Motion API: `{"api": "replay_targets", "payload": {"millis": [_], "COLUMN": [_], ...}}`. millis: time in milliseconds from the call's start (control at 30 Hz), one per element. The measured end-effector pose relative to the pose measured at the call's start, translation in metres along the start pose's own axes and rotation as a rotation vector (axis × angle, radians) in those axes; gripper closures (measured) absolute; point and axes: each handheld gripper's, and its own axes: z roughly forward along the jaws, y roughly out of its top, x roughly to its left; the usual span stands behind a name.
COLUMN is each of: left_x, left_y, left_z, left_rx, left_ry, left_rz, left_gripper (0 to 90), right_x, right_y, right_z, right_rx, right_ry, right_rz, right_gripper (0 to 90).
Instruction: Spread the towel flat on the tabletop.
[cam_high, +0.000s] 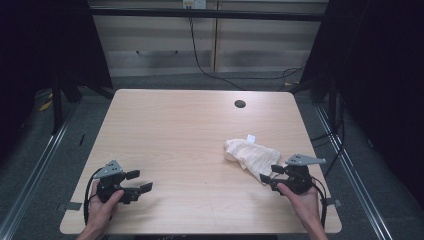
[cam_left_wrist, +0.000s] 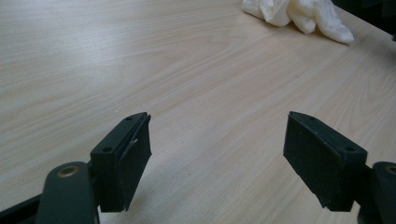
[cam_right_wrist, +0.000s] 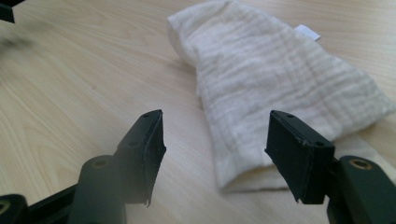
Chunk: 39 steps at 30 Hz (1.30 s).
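On the table (cam_high: 190, 145), right of its middle, a crumpled white cloth (cam_high: 248, 154) lies just ahead of the right gripper (cam_right_wrist: 215, 151), whose jaws gape empty. The left gripper (cam_left_wrist: 217, 154), also released, sits well apart. A shallow pinch may catch only one layer, dragging the cloth.

We seem to be in a lab or test room: a bare wooden desk (cam_high: 190, 145) stands on grey carpet between black curtains at nine and three o'clock. At twelve o'clock sit plain cabinets (cam_high: 210, 42), with cables (cam_high: 210, 70) trailing down.
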Motion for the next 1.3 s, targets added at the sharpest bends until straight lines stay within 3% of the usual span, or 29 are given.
{"api": "replay_targets", "payload": {"millis": [233, 533, 833, 967, 1067, 1100, 1167, 1300], "left_x": [0.0, 0.001, 0.001, 0.001, 0.001, 0.001, 0.001, 0.001], "left_y": [-0.001, -0.001, -0.002, -0.002, -0.002, -0.002, -0.002, -0.002], "left_z": [-0.001, -0.001, -0.001, -0.001, -0.001, 0.0, 0.0, 0.0], "left_rx": [0.0, 0.003, 0.008, 0.013, 0.013, 0.014, 0.016, 0.019], "left_ry": [0.001, 0.003, -0.001, 0.002, 0.002, 0.003, 0.0, -0.001], "left_rz": [0.002, -0.003, -0.002, -0.001, -0.004, -0.002, -0.001, 0.002], "left_gripper": [23.0, 23.0, 22.9, 23.0, 23.0, 23.0, 23.0, 23.0], "right_x": [-0.01, -0.009, -0.016, -0.022, -0.027, -0.03, -0.03, -0.028], "right_y": [0.029, 0.058, 0.064, 0.059, 0.05, 0.044, 0.04, 0.038], "right_z": [0.012, 0.03, 0.057, 0.073, 0.083, 0.089, 0.092, 0.095], "right_rx": [0.009, 0.025, 0.087, 0.135, 0.178, 0.183, 0.194, 0.219], "right_ry": [0.021, 0.016, 0.02, -0.004, -0.008, 0.026, 0.028, 0.02], "right_rz": [-0.02, -0.051, -0.075, -0.077, -0.073, -0.066, -0.054, -0.062], "right_gripper": [38.0, 32.6, 29.3, 28.7, 32.0, 42.6, 44.8, 58.4]}}
